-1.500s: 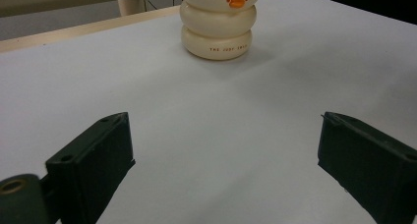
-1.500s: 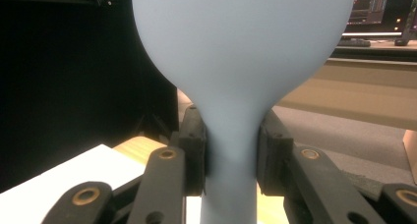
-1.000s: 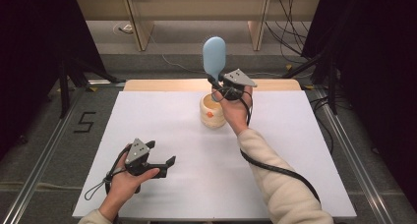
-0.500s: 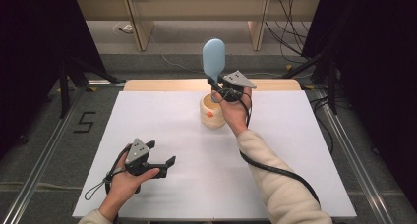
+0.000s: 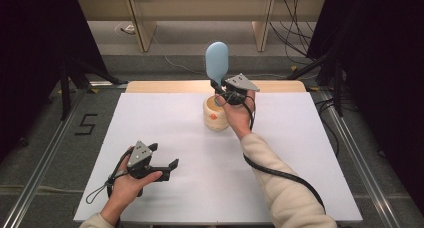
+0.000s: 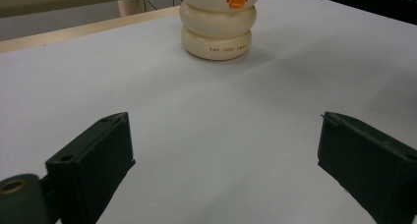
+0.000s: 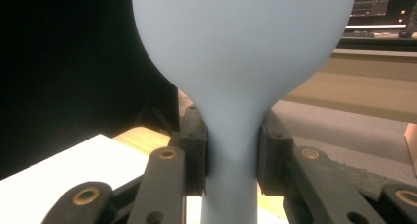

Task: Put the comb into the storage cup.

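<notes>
A light blue spatula (image 5: pixel 217 62) stands upright with its broad blade on top. My right gripper (image 5: pixel 218 85) is shut on its narrow neck, just above a cream ringed pot (image 5: pixel 212 119) with an orange beak on its side. In the right gripper view the spatula (image 7: pixel 241 62) is pinched between both pads of the right gripper (image 7: pixel 231 150). My left gripper (image 5: pixel 164 156) rests low over the white table near the front left, open, with nothing in it. In the left gripper view the left gripper (image 6: pixel 223 170) frames bare table, and the pot (image 6: pixel 218 32) stands farther off.
The white board (image 5: pixel 300 163) covers the table, with a wooden strip (image 5: pixel 165 86) along its far edge. Metal rails run along both sides, and a "5" (image 5: pixel 86 124) is marked on the floor at left. Wooden shelf legs and cables lie beyond the table.
</notes>
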The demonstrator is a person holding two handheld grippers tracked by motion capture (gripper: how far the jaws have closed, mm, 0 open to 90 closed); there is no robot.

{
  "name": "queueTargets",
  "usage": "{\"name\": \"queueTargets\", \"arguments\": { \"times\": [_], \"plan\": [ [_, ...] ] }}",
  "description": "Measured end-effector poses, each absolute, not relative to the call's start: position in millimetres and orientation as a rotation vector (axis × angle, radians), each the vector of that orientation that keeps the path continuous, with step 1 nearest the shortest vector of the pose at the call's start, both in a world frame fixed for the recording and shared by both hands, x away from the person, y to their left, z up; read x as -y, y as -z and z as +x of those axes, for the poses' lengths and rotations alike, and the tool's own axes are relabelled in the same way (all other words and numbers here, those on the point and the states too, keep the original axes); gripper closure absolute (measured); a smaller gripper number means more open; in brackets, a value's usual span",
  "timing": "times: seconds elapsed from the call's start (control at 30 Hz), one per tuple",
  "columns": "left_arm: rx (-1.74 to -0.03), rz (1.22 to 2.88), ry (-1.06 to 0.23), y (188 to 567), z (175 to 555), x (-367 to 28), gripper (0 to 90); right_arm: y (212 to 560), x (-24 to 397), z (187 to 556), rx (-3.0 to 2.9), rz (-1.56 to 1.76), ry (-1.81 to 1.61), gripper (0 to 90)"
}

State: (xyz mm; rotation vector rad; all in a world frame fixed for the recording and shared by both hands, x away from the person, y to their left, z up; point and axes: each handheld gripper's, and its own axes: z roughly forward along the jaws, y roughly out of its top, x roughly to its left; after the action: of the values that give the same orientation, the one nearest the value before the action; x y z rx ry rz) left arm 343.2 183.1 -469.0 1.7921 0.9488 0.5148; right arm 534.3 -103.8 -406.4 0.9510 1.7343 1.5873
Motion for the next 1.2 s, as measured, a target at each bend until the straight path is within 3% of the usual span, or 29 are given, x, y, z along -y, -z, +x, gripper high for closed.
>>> {"name": "queueTargets", "arguments": {
  "times": [1.2],
  "plan": [
    [-0.947,1.789,-0.516,469,343,-183,6.0,421,103,535,-1.769,0.964,-1.549,70.5]
  ]
}}
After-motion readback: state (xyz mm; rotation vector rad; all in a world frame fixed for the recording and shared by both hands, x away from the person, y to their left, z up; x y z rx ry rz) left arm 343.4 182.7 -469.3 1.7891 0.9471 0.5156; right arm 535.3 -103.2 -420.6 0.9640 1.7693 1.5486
